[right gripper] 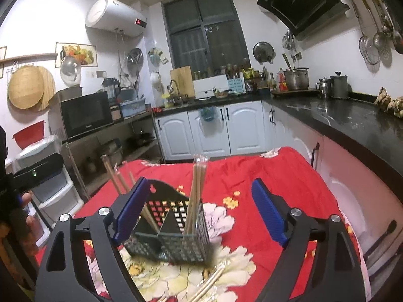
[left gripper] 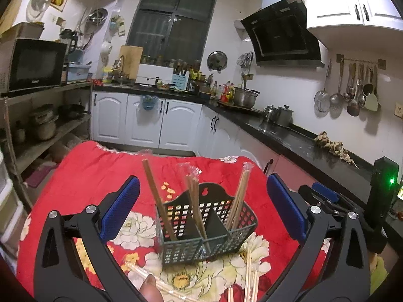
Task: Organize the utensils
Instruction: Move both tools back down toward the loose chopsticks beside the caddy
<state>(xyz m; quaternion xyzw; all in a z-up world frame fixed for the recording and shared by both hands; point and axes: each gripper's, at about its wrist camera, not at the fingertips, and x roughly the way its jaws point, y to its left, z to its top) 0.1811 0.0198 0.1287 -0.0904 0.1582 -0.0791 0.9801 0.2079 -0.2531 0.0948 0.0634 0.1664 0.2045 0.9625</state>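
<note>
A dark grey perforated plastic utensil basket point(left gripper: 206, 229) with a scalloped back plate and a centre divider stands upright on the red floral blanket point(left gripper: 83, 176) that covers the table. Wooden chopsticks lean in its compartments: a brown pair point(left gripper: 158, 201) in the left one, a cellophane-wrapped pair point(left gripper: 194, 198) by the divider, and a pale bundle point(left gripper: 239, 198) in the right one.

The left gripper point(left gripper: 202, 201) is spread wide, its blue pads point(left gripper: 121, 209) well apart on either side of the basket and grasping nothing. The right gripper point(right gripper: 199, 209) is likewise released — the basket sits between its jaws, the left pad just beside the near-left corner, contact unclear.

Only the left wrist view shows loose pale chopsticks point(left gripper: 250, 276) lying near the basket's front right, a clear-wrapped pair point(left gripper: 151, 279) at the near edge with a fingertip point(left gripper: 151, 289) over it, and the other gripper at far right. The right wrist view alone shows a hand point(right gripper: 25, 214) at the left edge and a white wall-mounted water heater point(right gripper: 113, 16).
</note>
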